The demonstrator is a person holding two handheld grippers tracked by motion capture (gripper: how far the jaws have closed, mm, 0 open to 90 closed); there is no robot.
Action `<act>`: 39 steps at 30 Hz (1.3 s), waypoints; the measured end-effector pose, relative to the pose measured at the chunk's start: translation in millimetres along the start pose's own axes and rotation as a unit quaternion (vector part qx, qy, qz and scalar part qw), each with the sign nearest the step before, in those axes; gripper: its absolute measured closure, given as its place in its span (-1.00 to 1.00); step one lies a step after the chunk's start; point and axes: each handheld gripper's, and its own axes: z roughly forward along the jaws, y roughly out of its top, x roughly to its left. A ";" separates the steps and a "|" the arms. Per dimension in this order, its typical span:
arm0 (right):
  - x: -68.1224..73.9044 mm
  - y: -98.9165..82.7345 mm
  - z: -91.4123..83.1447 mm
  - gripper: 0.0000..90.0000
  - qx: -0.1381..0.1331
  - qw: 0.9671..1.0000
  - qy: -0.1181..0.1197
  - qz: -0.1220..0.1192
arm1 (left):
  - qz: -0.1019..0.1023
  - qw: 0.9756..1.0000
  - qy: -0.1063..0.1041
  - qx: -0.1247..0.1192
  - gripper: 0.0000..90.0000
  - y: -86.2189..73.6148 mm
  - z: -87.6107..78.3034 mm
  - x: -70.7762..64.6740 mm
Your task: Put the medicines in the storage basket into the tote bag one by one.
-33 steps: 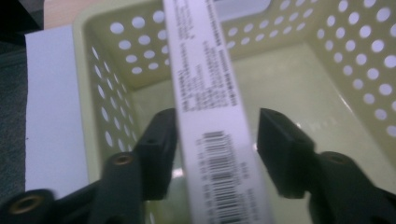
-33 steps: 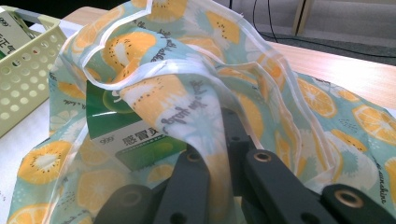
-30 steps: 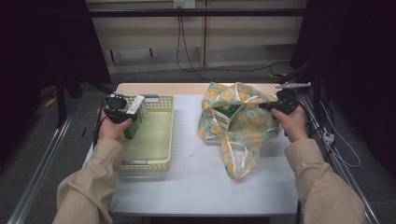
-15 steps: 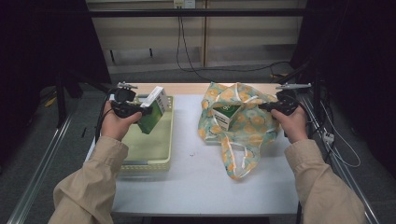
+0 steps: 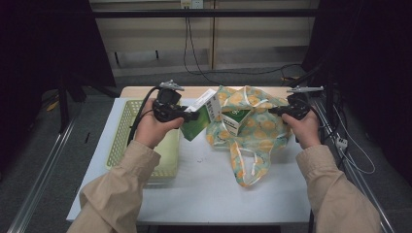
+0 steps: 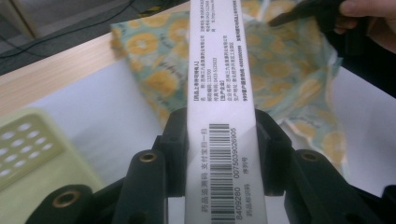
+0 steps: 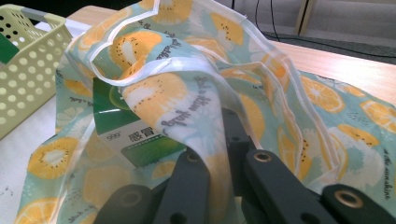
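High view: the left gripper (image 5: 194, 115) pinches a green and white box (image 5: 200, 115) beside the patterned bag (image 5: 252, 127). Left gripper view: jaws clamp the box's barcode side. Right gripper view: jaws pressed together on the bag's cloth, a second box (image 7: 130, 133) just left.

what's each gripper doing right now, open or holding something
left gripper: closed on the green and white box, carried toward the bag.
right gripper: shut on the fruit-print bag, pinching its fabric.
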 end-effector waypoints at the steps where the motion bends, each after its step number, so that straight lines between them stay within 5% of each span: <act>1: -0.4 0.1 -0.4 1.00 -0.001 1.000 0.000 0.001 | 0.004 1.000 -0.006 0.001 0.39 1.9 4.1 -4.6; 7: -3.5 -2.3 0.7 1.00 -0.003 1.000 0.005 0.007 | 0.028 0.999 -0.028 0.011 0.39 11.9 37.1 -31.7; 14: -2.7 -0.7 -1.7 1.00 -0.012 1.000 0.013 0.012 | 0.042 0.997 -0.062 0.031 0.39 18.6 94.3 -60.5; 16: -2.2 0.0 -2.8 1.00 -0.014 1.000 0.015 0.012 | 0.054 0.996 -0.051 0.042 0.38 19.5 111.7 -65.8; 19: -2.3 -0.2 -4.2 1.00 -0.013 1.000 0.016 0.012 | 0.038 0.996 -0.068 0.052 0.38 18.5 135.4 -64.4; 27: -1.6 -0.3 -6.8 1.00 -0.009 1.000 0.016 0.009 | 0.005 0.996 -0.054 0.065 0.39 14.6 181.9 -50.2; 39: 0.0 -2.7 -3.4 1.00 0.002 1.000 0.012 0.009 | 0.010 1.000 -0.011 0.006 0.36 18.1 218.0 -49.3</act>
